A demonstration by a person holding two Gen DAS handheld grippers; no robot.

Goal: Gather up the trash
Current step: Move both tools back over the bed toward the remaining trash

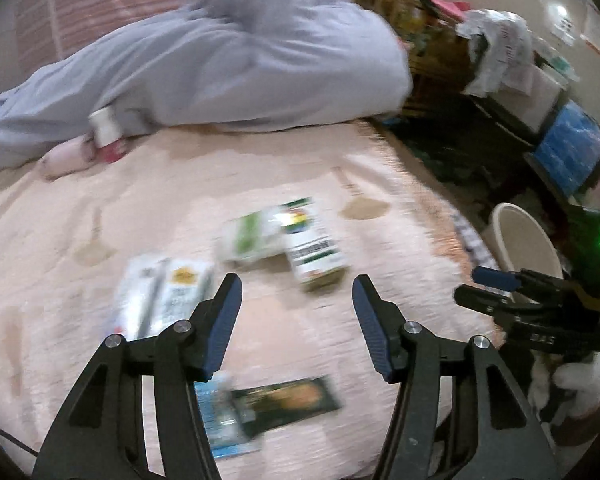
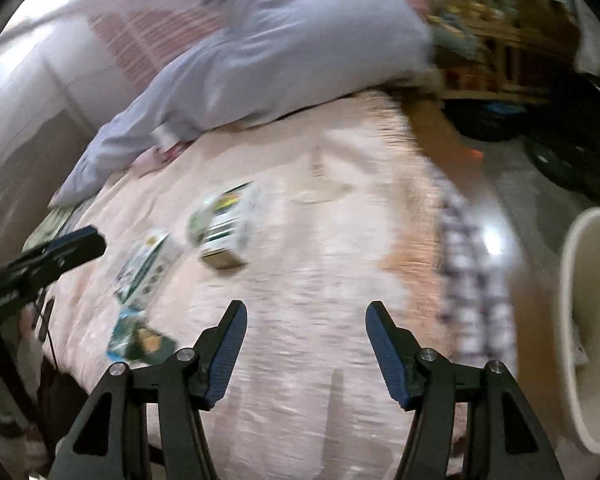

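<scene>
Motion-blurred cartons on pink bedspread (labels unreadable)

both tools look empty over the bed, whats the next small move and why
Probably ease the left tool forward and down onto the green and white box just ahead of it. Both it and the right tool are open with nothing between the pads, several packets still lie on the pink bedspread, and the cream bin waits beside the bed. The frames are blurred, so steady first.
</scene>
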